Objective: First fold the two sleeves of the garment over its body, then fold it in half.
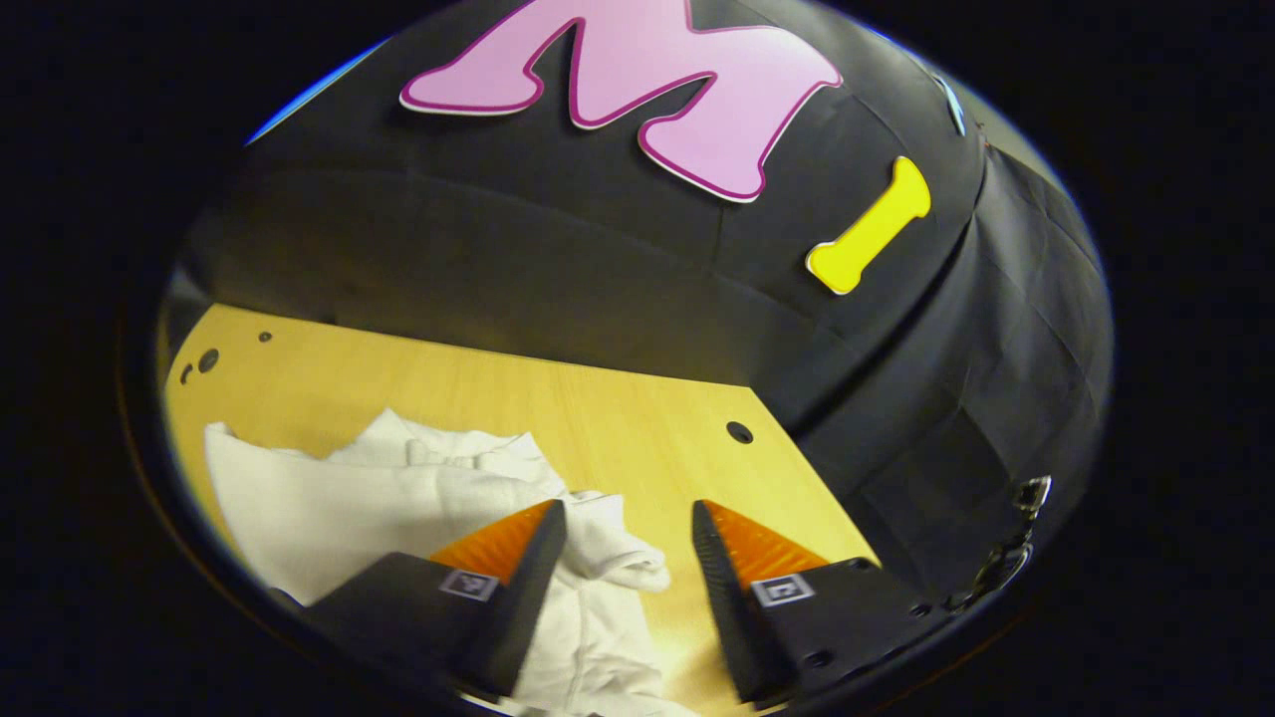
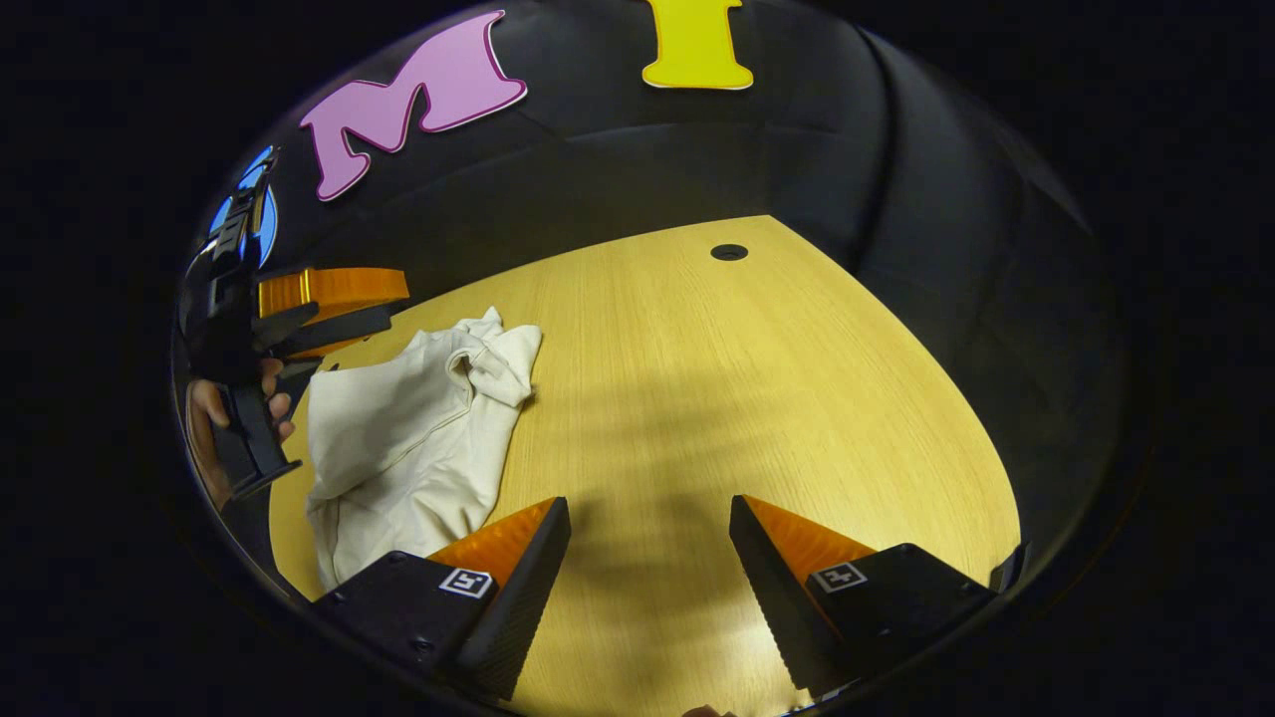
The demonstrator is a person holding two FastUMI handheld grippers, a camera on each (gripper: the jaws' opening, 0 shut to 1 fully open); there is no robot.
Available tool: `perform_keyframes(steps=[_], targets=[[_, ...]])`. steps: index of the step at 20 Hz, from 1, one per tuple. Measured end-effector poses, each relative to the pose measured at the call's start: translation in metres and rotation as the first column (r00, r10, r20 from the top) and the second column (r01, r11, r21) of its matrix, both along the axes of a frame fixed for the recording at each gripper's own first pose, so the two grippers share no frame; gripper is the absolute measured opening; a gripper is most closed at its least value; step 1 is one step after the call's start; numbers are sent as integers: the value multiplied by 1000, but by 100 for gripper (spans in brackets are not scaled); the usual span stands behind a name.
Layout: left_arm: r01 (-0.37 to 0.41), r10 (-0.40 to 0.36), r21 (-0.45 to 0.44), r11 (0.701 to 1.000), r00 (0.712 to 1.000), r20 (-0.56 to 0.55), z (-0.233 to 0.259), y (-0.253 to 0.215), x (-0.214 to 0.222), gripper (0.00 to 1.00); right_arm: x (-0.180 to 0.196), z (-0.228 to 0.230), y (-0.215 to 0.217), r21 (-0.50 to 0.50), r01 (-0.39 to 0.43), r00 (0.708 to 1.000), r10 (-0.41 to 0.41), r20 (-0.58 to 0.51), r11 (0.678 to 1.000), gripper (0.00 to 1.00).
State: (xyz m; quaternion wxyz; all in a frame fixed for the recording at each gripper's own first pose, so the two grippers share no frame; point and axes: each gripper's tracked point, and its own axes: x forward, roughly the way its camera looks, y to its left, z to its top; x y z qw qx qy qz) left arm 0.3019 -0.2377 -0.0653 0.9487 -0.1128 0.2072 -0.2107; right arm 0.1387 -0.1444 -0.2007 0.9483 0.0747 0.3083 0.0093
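A white garment [image 1: 398, 498] lies crumpled on the wooden table [image 1: 618, 418]. In the left gripper view it spreads from the left to under my left gripper [image 1: 630, 523], which hovers open above its right edge, nothing between the fingers. In the right gripper view the same garment [image 2: 408, 438] lies bunched at the left, a folded part near its top. My right gripper [image 2: 647, 518] is open over bare table to the right of the cloth. The left gripper [image 2: 319, 309], held by a hand [image 2: 214, 413], hangs above the garment's far left side.
The table [image 2: 757, 398] has small round holes, one [image 2: 729, 252] near the far edge and one [image 1: 739, 432] by the right corner. Black cloth walls close in behind and to the right. Bare wood stretches to the right of the garment.
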Motion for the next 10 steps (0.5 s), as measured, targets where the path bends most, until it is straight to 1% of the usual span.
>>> perform_keyframes(steps=[2, 4, 6, 8, 10], targets=[[-33, 32, 90, 995, 999, 12, -6, 31, -22, 97, -1, 1, 15, 24, -24, 1000, 24, 1, 999, 99], [-65, 62, 156, 986, 998, 20, -16, 64, -52, 98, -8, 3, 32, 37, -53, 999, 53, 4, 998, 99], [-87, 88, 200, 976, 996, 8, -31, 99, -89, 98, -19, 1, 52, 43, -90, 996, 90, 1, 995, 99], [-109, 118, 230, 967, 993, -27, -51, 130, -127, 98, -34, -5, 73, 59, -129, 991, 130, -17, 990, 99], [-130, 151, 234, 963, 986, -74, -71, 154, -161, 98, -48, -11, 91, 65, -163, 986, 165, -28, 984, 99]])
